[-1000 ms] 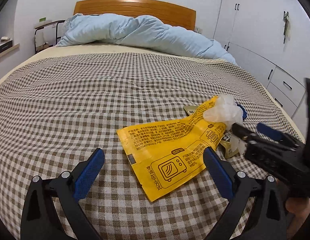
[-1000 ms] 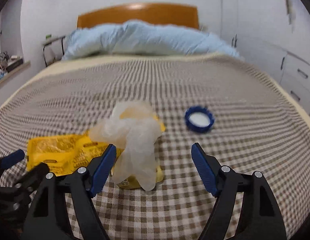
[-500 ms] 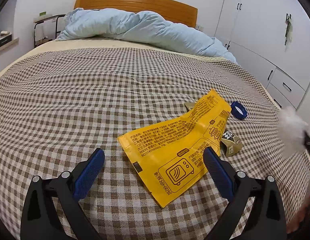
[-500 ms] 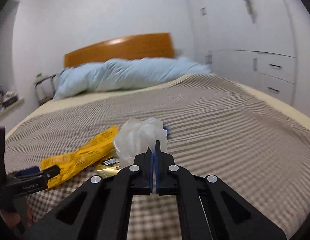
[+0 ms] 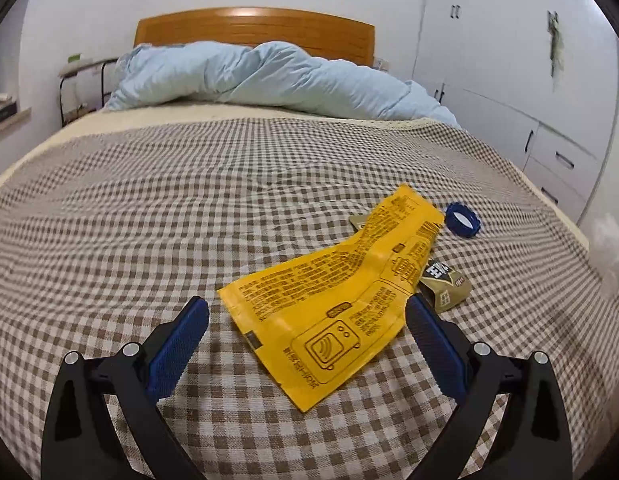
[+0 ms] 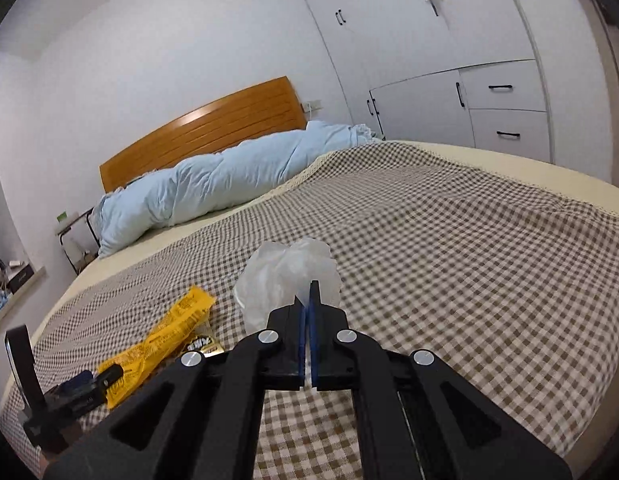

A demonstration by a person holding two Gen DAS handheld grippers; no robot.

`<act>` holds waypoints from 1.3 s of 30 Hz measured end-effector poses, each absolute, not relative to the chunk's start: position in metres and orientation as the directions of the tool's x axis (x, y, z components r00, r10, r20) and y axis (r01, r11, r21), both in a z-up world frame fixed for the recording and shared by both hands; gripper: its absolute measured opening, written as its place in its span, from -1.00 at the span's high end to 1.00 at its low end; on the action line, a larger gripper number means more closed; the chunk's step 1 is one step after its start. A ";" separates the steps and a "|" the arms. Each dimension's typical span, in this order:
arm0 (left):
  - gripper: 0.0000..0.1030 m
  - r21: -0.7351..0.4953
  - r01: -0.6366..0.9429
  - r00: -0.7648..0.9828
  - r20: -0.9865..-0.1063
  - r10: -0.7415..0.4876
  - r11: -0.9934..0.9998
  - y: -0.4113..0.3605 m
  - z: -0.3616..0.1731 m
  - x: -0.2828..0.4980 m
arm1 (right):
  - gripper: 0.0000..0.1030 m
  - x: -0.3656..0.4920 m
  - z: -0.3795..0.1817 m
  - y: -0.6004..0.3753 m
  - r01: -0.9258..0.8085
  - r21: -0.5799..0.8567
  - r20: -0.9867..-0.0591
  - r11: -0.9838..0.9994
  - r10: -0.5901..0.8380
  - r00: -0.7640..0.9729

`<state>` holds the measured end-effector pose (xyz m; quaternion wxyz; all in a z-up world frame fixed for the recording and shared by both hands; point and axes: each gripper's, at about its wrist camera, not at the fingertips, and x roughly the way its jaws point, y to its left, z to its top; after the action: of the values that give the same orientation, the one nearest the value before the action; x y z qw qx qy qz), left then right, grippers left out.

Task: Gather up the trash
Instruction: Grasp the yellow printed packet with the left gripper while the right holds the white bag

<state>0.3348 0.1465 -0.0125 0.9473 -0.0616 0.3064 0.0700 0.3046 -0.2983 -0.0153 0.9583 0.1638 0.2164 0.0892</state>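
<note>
We count one yellow wrapper (image 5: 341, 312), one small gold packet (image 5: 445, 284), one blue bottle cap (image 5: 462, 220) and one crumpled clear bag (image 6: 287, 280). We also see one blue blanket (image 5: 269, 80) on one bed (image 5: 149, 200).

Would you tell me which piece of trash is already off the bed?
The crumpled clear plastic, pinched in the right tongs; the yellow packet, brown wrapper and blue cap lie on the bedspread.
</note>
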 end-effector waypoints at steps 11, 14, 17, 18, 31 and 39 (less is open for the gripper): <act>-0.85 -0.028 -0.051 0.772 -0.636 0.022 0.998 0.141 0.006 0.360 | 0.97 0.314 -0.021 -0.319 -0.067 0.401 -0.398 0.914 0.240 0.885; -0.85 0.006 -0.010 0.733 -0.681 0.012 1.000 0.136 0.008 0.381 | 0.97 0.315 -0.019 -0.327 -0.059 0.417 -0.392 0.907 0.238 0.889; -0.85 0.013 0.025 0.691 -0.723 -0.008 1.000 0.131 0.004 0.400 | 0.97 0.314 -0.017 -0.334 -0.045 0.418 -0.388 0.907 0.224 0.894; -0.85 0.027 0.035 0.676 -0.737 -0.004 0.999 0.128 0.002 0.406 | 0.97 0.314 -0.018 -0.336 -0.042 0.421 -0.387 0.906 0.221 0.895; -0.33 -0.090 -0.019 0.563 -0.824 -0.063 0.996 0.128 -0.035 0.441 | 0.97 0.316 -0.019 -0.345 -0.036 0.435 -0.390 0.900 0.224 0.893; 0.66 -0.086 0.021 0.635 -0.768 -0.079 0.996 0.120 -0.011 0.406 | 0.97 0.314 -0.018 -0.342 -0.056 0.424 -0.391 0.904 0.238 0.889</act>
<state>0.4065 0.1201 -0.0114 0.9036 -0.0344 0.4261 -0.0276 0.3139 -0.3424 -0.0184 0.9500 0.2051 0.2224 0.0774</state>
